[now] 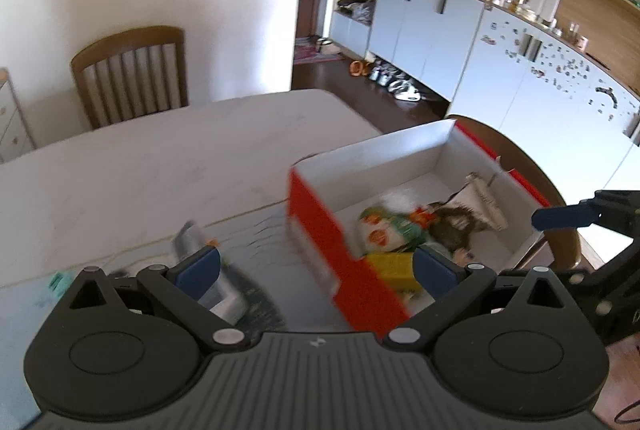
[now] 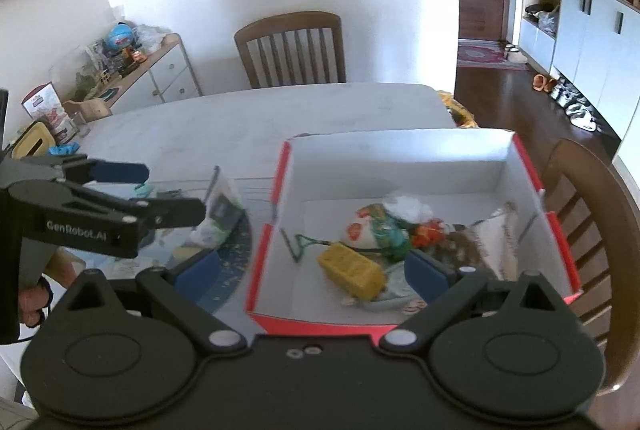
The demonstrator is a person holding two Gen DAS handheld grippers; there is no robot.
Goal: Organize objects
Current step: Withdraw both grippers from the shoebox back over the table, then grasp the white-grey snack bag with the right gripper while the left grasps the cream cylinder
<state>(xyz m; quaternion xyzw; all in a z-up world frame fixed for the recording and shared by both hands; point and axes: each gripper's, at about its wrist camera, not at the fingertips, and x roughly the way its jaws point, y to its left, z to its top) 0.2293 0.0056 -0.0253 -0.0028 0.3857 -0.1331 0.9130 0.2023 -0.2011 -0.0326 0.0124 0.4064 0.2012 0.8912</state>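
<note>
A red box with a white inside [image 1: 320,230] [image 2: 400,166] stands at the table's right edge. In it lie a yellow block [image 2: 352,270] [image 1: 394,266], a colourful plush toy [image 2: 380,226] [image 1: 384,230], a dark patterned pouch [image 2: 476,242] [image 1: 464,218] and a thin green wire piece [image 2: 298,244]. A silvery packet [image 1: 208,270] [image 2: 220,214] lies on the table left of the box. My left gripper [image 1: 316,272] is open and empty, astride the box's left wall. My right gripper [image 2: 312,270] is open and empty over the box's near wall.
The white table [image 1: 140,166] stretches away to the back left, with a wooden chair [image 2: 292,50] behind it and another chair [image 2: 592,214] at the right beside the box. A teal item [image 1: 60,280] lies at the table's near left. A cluttered sideboard [image 2: 132,70] stands far left.
</note>
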